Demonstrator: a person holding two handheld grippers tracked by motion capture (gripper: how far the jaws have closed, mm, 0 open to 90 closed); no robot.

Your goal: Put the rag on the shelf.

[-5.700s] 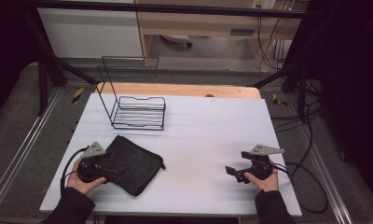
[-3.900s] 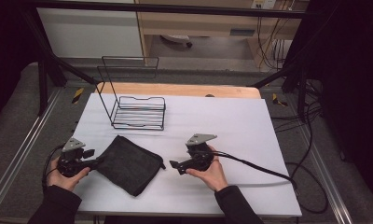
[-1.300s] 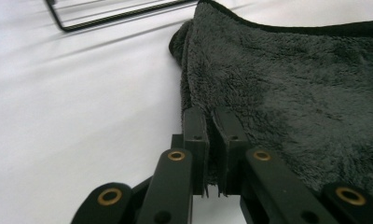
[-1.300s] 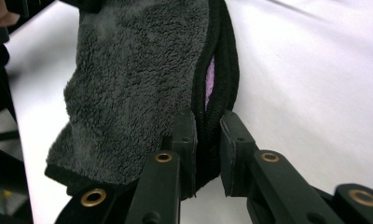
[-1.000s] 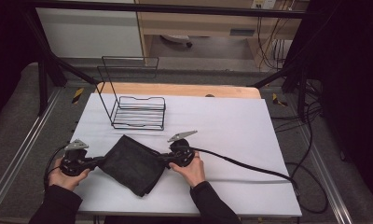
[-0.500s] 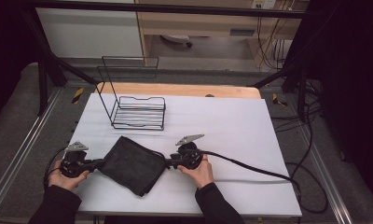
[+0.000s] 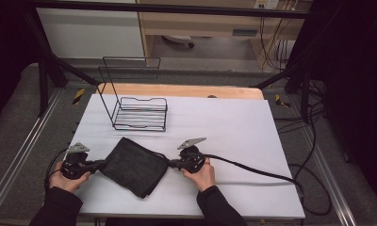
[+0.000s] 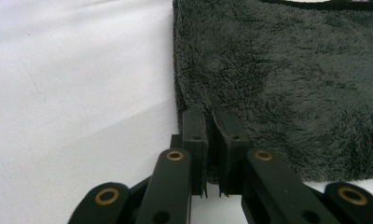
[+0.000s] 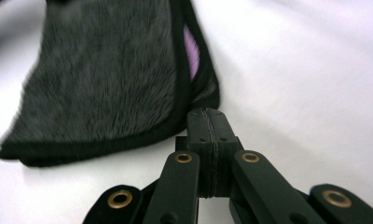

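Observation:
A black fleece towel (image 7: 132,165) lies folded on the white table (image 7: 224,127), turned like a diamond. My left gripper (image 7: 101,164) is at its left corner, shut on the towel's edge (image 8: 194,100), which sits between the nearly closed pads (image 8: 194,126). My right gripper (image 7: 171,164) is at the right corner and its jaws have just closed. In the right gripper view the pads (image 9: 201,123) press together over the hemmed corner of the towel (image 9: 128,74). A purple tag (image 9: 191,56) shows between the towel's layers.
A black wire rack (image 7: 139,113) stands behind the towel at the table's back left. A wooden board (image 7: 186,90) runs along the far edge. The right gripper's thick cable (image 7: 257,172) trails across the table to the right. Metal frame rails flank the table.
The right hand has shifted slightly to the right and toward the person, its jaws closing at the towel's right corner. The left hand has stayed at the left corner.

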